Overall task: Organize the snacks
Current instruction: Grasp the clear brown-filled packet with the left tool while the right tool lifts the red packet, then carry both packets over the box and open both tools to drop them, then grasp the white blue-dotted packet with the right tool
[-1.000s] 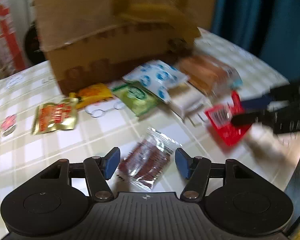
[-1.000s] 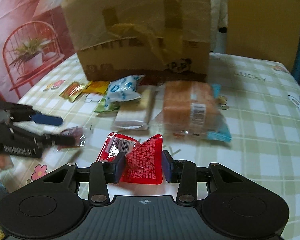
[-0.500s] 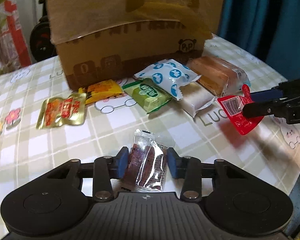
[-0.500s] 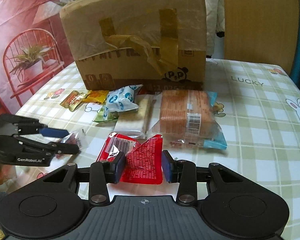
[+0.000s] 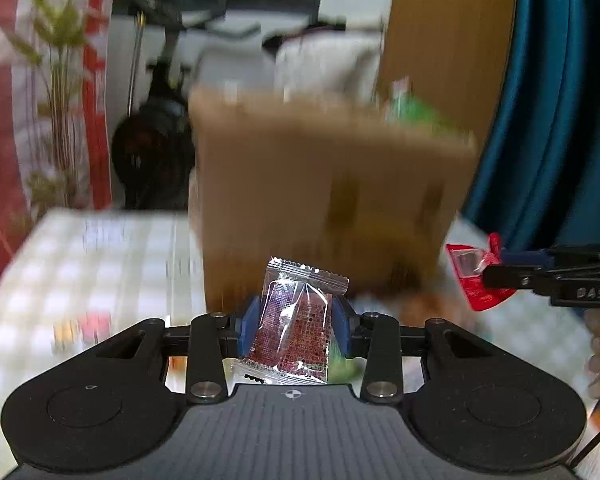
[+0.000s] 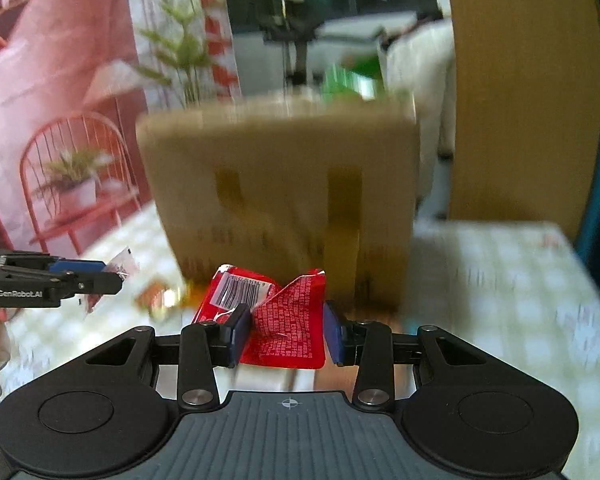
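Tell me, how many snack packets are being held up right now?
2. A clear packet sits in the left gripper, and a red packet in the right gripper. Blurred ones below may be hidden.

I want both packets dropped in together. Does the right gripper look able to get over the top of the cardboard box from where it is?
Probably yes: the right gripper holds its red packet off the table, with nothing between it and the cardboard box, though the box top is above it.

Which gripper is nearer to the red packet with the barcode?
Right. The right gripper is clamped on the red packet; the left gripper, off to the side, grips a clear packet.
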{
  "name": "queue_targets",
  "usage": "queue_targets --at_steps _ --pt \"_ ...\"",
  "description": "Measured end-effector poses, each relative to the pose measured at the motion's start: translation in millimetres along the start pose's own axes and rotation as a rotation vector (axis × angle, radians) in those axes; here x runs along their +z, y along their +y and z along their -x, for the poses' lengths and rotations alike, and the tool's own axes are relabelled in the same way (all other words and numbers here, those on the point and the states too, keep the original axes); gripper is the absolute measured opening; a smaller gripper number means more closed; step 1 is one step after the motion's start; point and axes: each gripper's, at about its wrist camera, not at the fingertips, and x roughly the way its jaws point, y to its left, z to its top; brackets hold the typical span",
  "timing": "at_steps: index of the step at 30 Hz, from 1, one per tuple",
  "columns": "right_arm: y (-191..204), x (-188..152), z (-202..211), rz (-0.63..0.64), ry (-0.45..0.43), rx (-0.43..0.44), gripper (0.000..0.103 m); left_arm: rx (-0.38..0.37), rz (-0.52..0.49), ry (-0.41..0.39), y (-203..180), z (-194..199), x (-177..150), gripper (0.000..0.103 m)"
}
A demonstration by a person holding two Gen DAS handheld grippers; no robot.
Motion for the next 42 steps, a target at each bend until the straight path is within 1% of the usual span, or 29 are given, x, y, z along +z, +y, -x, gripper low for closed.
queue_targets --at_steps 4,7,9,12,14,16,18,20,21,22,25,28,32,38,42 --pt "3.7 55.6 -2.6 0.050 -0.112 -0.005 0.036 -0.001 0.003 -0.102 2.0 4.5 53.3 0.041" --pt "7.5 94.1 -13.8 0.094 -0.189 -0.031 0.036 0.007 0.001 -0.153 1.6 -4.5 90.8 0.041" --pt "12.0 115.7 -27.0 0.130 -0.223 -0.065 0.036 0.022 -0.014 -0.175 -0.6 -19.6 112.3 0.041" --pt "21.1 137.3 -56.6 0.196 -0.232 -0.113 0.036 0.045 0.005 -0.171 2.4 -46.7 138.5 0.041" --pt "26.5 142.6 -75.6 0.228 -0.217 -0.134 0.036 0.053 0.035 -0.160 7.7 -62.3 148.7 0.041" --pt "31.3 144.9 -93.0 0.240 -0.191 -0.137 0.037 0.059 0.056 -0.143 11.5 -78.7 155.1 0.041" --pt "35.3 144.4 -107.6 0.239 -0.160 -0.139 0.038 0.059 0.057 -0.121 15.3 -89.0 157.3 0.042" --pt "37.1 143.9 -116.7 0.217 -0.131 -0.136 0.041 0.068 0.056 -0.096 18.6 -93.9 155.9 0.046" --pt "37.1 142.6 -118.0 0.202 -0.126 -0.134 0.049 0.077 0.059 -0.089 19.6 -96.1 155.3 0.052" --pt "36.8 141.2 -117.6 0.188 -0.127 -0.125 0.055 0.078 0.062 -0.088 21.7 -94.5 153.3 0.054" --pt "34.6 137.0 -109.0 0.158 -0.125 -0.091 0.055 0.061 0.077 -0.072 32.1 -84.4 146.2 0.054" --pt "28.9 129.7 -89.3 0.121 -0.128 -0.056 0.055 0.072 0.089 -0.070 37.7 -64.4 137.4 0.054" --pt "22.6 116.5 -63.0 0.066 -0.124 -0.006 0.055 0.088 0.160 -0.068 49.6 -30.5 124.3 0.054" --pt "21.7 82.4 -38.2 -0.008 -0.094 0.037 0.055 0.127 0.191 -0.031 54.5 14.9 91.0 0.054" --pt "25.6 51.8 -34.9 -0.051 -0.047 0.054 0.055 0.161 0.199 0.016 61.7 26.8 67.5 0.054"
